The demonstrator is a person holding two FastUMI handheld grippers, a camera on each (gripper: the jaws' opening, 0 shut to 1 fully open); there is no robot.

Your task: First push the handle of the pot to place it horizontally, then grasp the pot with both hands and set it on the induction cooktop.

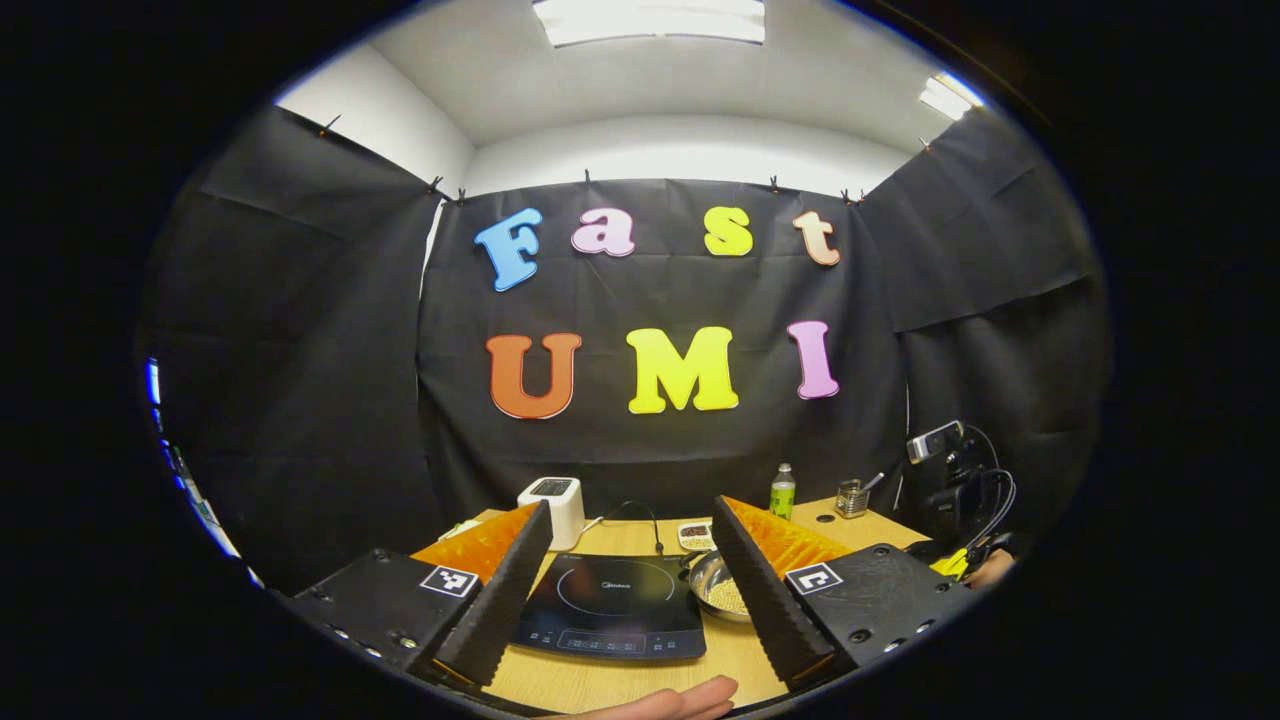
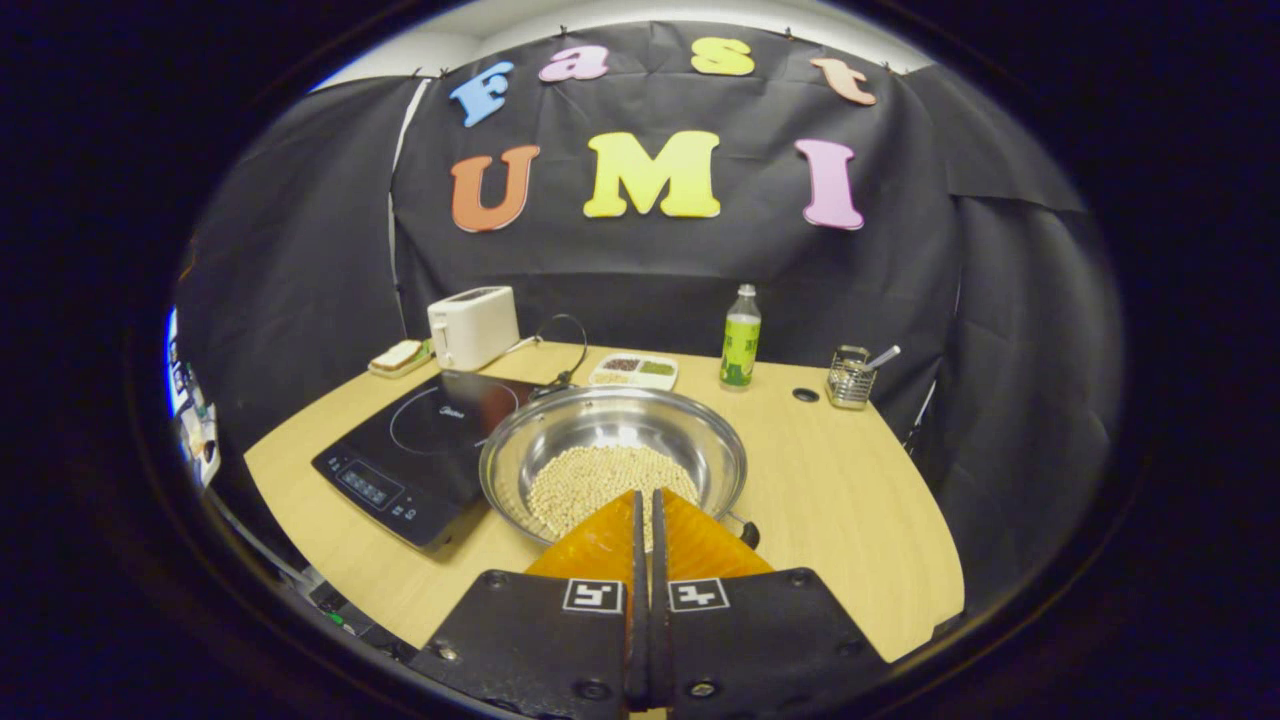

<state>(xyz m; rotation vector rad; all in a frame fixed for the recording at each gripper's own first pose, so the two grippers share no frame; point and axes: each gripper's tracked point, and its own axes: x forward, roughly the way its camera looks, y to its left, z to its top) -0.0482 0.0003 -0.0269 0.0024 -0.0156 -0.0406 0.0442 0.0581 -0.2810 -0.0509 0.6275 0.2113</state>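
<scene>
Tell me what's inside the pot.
The pot holds a heap of small pale beans on its near side; the far bottom is bare steel. The shut right gripper covers the nearest beans and rim.

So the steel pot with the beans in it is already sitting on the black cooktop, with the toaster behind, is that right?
Not quite. The pot holds beans, and the toaster does stand behind, but the pot rests on the wooden table, beside the cooktop, not on it. The right gripper view shows this.
</scene>
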